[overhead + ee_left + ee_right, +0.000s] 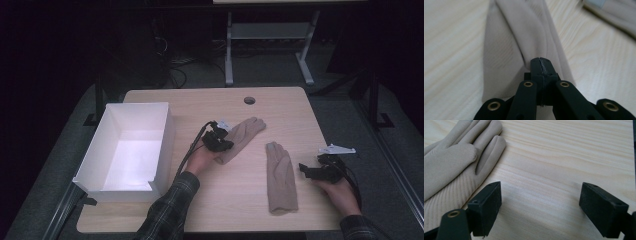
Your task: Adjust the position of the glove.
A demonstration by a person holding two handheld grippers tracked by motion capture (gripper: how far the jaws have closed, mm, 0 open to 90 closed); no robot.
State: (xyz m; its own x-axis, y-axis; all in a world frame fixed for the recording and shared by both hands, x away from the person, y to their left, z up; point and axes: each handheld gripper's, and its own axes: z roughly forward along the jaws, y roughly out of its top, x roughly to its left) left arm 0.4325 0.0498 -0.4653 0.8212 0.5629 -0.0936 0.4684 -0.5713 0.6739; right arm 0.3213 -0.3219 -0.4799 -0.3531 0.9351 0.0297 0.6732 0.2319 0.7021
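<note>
L gripper [540, 65]: my jaws pinched tight on far glove [524, 37] cuff fold, for lifting toward box [165, 140].
R gripper [540, 205]: my jaws wide, nothing held; parked beside near glove [451, 162].
Gloves: both flat on table [200, 100], apart.
Box: white, open-topped, at my left.

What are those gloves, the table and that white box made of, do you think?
Gloves: soft beige knit or fleece, probably; matte, finely ribbed, bunching where the left gripper pinches one. Table: pale wood-grain top, likely laminate, given its smooth sheen. Box: thin, stiff white walls, plastic or coated card; I can't tell which.
</note>
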